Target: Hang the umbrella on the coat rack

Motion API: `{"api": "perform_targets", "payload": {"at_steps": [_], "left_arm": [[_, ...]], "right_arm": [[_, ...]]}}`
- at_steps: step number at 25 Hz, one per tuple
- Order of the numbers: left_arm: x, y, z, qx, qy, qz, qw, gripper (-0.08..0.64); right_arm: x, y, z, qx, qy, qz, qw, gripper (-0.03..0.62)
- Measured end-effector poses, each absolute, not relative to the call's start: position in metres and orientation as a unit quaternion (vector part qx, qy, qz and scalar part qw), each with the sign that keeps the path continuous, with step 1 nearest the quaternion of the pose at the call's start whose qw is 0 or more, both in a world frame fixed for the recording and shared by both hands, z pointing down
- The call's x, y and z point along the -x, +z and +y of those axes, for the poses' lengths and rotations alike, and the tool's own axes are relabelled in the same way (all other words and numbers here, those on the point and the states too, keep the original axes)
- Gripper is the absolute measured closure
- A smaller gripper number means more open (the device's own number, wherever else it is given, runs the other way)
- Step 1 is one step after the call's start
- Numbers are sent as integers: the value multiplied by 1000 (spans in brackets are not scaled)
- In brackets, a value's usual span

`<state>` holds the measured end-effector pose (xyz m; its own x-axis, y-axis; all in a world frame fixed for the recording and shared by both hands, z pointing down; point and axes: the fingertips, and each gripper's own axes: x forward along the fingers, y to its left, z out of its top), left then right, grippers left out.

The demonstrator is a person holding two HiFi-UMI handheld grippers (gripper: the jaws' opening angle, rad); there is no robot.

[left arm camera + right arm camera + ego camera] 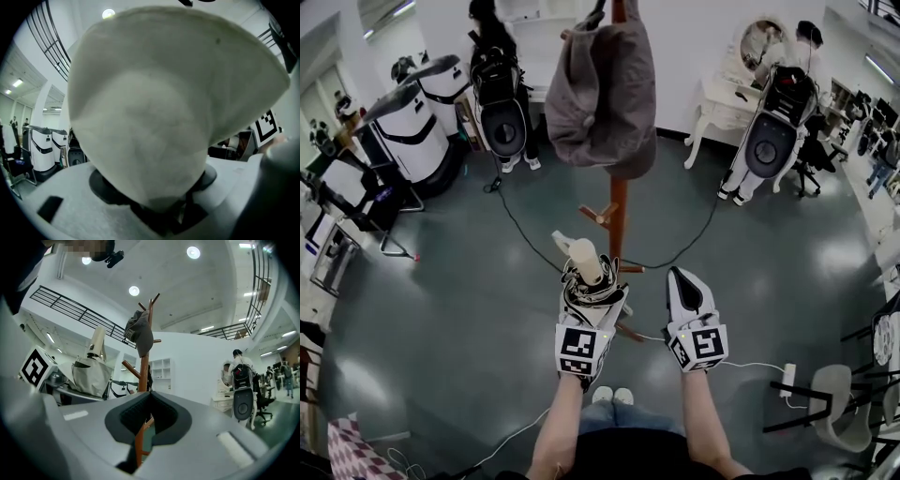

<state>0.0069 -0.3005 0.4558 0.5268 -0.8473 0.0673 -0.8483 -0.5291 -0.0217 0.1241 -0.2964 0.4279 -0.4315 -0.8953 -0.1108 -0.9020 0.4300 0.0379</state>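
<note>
**Umbrella gripped on the left, just short of the coat rack**

Over by the left wall stand two white machines (417, 127) with dark tops. Closer in, the left gripper (592, 298) is held out forward. Its fingers are spread wide and clamped round the folded umbrella (584, 258). The pale cloth bundle fills the gap between them, and the cream handle sticks up out of the top. The umbrella hangs on nothing. It is up in the air above the dark, glossy floor (459, 309), just left of the coat rack (619, 211) and apart from its pole. That wooden pole stands straight ahead, between the two grippers, with short pegs low down and a grey cap (602, 89) hung high on it. Right of the pole, the right gripper (679, 281) is held out too, its fingers closed together with nothing in them. Farther right, a person (773, 122) stands near the far wall, back turned.
</note>
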Motion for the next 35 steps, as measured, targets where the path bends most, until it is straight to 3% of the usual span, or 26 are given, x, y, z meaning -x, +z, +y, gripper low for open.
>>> {"api": "perform_targets", "payload": {"at_steps": [35], "left_arm": [[-68,485,-355,-902,47,-427,35,244]], "right_arm": [[-153,431,-340,550,46,834,21,600]]}}
